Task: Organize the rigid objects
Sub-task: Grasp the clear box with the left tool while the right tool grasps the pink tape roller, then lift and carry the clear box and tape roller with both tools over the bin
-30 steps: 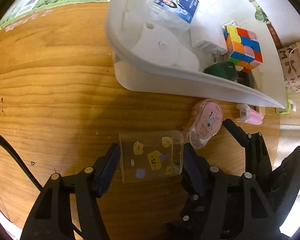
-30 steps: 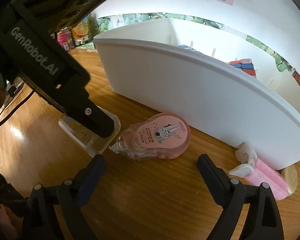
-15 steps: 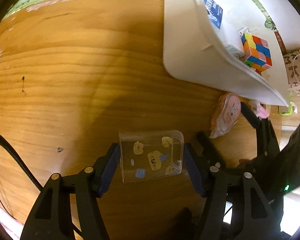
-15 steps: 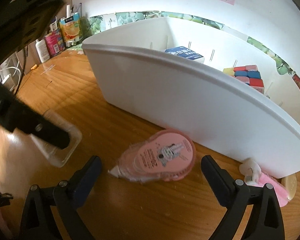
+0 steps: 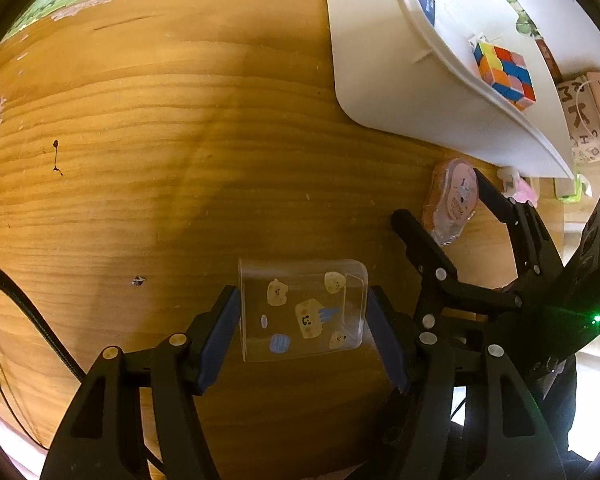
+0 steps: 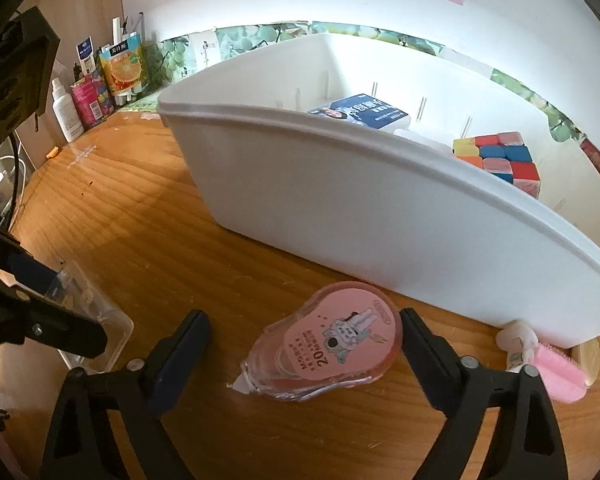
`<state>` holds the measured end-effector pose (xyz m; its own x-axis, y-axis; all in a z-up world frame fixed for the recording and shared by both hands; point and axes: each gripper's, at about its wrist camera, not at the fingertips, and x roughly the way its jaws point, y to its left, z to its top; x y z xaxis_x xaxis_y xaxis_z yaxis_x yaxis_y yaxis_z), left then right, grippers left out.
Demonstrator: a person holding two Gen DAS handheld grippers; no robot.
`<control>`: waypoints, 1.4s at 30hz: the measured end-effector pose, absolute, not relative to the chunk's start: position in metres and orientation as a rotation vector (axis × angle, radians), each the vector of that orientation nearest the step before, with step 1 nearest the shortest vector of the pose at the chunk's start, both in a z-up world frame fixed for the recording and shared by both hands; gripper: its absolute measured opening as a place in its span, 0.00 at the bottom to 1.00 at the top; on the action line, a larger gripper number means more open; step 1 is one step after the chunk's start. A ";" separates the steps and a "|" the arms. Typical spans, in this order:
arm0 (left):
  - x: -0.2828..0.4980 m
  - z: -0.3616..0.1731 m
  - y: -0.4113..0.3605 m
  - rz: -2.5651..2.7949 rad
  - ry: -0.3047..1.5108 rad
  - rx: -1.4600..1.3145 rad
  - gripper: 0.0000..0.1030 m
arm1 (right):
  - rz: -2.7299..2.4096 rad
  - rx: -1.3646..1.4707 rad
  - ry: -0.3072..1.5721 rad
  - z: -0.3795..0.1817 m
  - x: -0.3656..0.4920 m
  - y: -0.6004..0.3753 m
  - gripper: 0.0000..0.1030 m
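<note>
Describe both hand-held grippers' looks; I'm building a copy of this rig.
The left hand-held gripper has black skeletal plastic fingers with silver rivets and blue pads; a black cable runs beside it. The right hand-held gripper matches, with blue pads; a green light glows on its black housing.

The right gripper (image 6: 302, 344) has moved around the pink tape dispenser (image 6: 328, 346), jaws closing; the white bin (image 5: 384, 60) now sits toward two o'clock.

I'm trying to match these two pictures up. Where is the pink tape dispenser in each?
Left wrist view: dispenser at right of centre, between the right gripper's closing fingers.
Right wrist view: dispenser at bottom centre, between the same fingers.
Shared landmark: the white bin, just behind it in both.
</note>
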<state>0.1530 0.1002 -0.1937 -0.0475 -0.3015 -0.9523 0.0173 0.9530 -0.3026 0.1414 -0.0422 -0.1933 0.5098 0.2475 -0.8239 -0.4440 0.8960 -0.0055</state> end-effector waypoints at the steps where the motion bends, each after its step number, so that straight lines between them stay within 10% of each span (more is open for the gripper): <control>1: 0.152 -0.191 0.108 -0.263 1.604 -0.214 0.65 | 0.421 -0.217 0.951 -0.193 0.140 -0.043 0.84; 42: 0.103 -0.151 0.113 -0.194 1.611 -0.259 0.60 | 0.429 -0.105 0.983 -0.128 0.061 -0.078 0.72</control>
<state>0.1030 0.1132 -0.1507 -0.0453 -0.2833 -0.9579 -0.0477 0.9584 -0.2812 0.0606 -0.0783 -0.1282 0.4782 0.3036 -0.8241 -0.3976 0.9115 0.1051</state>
